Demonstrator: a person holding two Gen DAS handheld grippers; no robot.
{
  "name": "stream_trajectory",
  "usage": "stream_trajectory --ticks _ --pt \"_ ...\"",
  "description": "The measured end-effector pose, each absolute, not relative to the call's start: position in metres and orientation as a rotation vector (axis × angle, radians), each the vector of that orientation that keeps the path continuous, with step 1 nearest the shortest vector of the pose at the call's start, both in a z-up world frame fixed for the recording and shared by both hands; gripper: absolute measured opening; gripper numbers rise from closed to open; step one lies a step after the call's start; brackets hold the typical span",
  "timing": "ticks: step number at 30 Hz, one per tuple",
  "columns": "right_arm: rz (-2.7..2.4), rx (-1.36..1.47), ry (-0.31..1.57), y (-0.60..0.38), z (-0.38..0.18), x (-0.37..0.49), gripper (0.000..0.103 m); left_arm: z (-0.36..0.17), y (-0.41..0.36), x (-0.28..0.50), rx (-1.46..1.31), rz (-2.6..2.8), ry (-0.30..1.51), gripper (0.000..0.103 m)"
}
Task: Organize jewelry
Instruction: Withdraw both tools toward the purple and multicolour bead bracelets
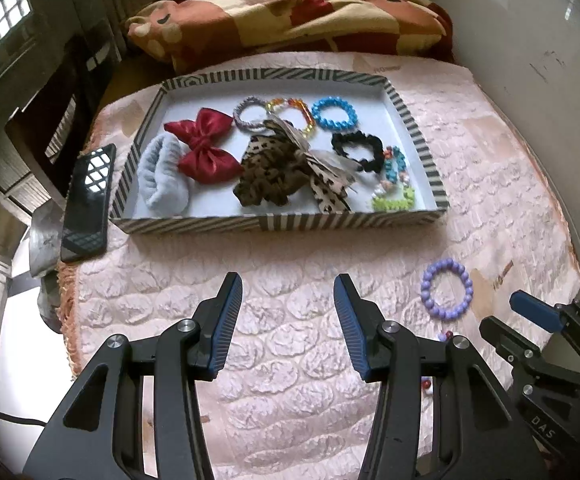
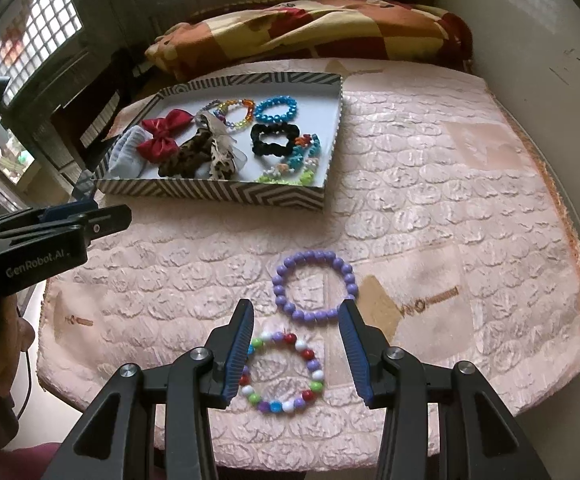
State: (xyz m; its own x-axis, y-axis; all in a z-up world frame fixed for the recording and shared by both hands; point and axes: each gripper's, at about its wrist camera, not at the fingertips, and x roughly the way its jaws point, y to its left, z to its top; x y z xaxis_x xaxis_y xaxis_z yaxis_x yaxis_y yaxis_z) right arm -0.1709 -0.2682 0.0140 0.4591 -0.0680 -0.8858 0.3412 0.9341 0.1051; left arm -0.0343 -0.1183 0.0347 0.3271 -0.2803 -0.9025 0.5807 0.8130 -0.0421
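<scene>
A striped tray (image 1: 194,225) (image 2: 210,192) on the pink quilted mat holds a red bow (image 1: 204,148), a blue bead bracelet (image 1: 334,114), a black scrunchie (image 1: 357,150), a leopard scrunchie (image 1: 270,176) and other pieces. A purple bead bracelet (image 2: 315,287) (image 1: 446,290) lies on the mat outside the tray. A multicolour bead bracelet (image 2: 282,374) lies nearer, between my right gripper's open fingers. My right gripper (image 2: 295,312) is open and empty above it. My left gripper (image 1: 288,286) is open and empty over bare mat in front of the tray.
A black phone (image 1: 88,200) lies left of the tray at the mat's edge. A patterned red and yellow pillow (image 1: 282,20) lies behind the tray. A white wall (image 1: 529,40) runs along the right side. The mat's left edge drops off to the floor.
</scene>
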Motion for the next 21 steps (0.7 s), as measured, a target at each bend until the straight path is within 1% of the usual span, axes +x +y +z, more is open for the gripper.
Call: stream_trajectory --ticks 16,21 --pt "-0.283 0.303 1.093 -0.276 0.003 -0.184 0.042 0.027 -0.132 -0.045 0.333 -0.608 1.132 0.047" --pt "-0.281 0.307 1.124 -0.283 -0.013 -0.189 0.042 0.022 -0.139 -0.045 0.337 -0.614 1.145 0.047"
